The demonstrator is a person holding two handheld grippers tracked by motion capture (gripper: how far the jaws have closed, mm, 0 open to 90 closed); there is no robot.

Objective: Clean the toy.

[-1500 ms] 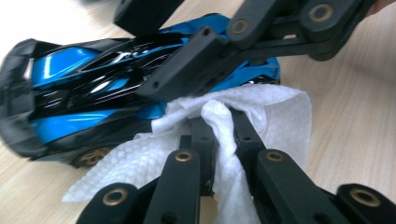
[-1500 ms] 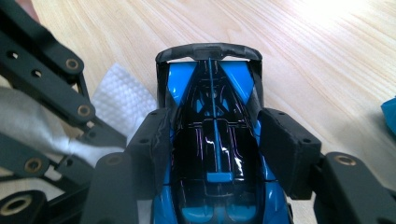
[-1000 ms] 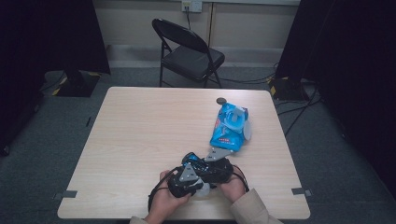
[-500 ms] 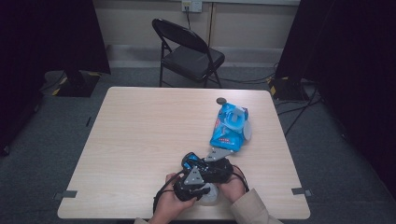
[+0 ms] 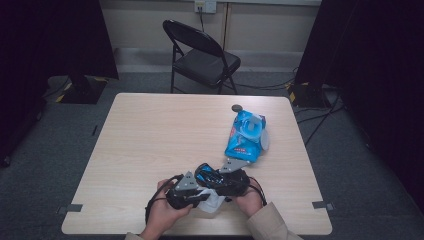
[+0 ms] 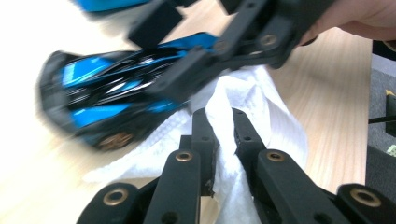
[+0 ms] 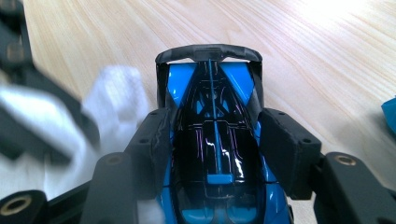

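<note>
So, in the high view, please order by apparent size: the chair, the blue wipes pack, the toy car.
1. Chair, clearly the largest, though it stands farther off.
2. Wipes pack.
3. Toy car, the smallest; the right gripper covers part of it, so its full size is unsure.

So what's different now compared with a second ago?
The left gripper, shut on the white wipe, has shifted a little to the right, under the toy car. The right gripper stays clamped on the car, and the blue wipe pack hasn't moved.
</note>
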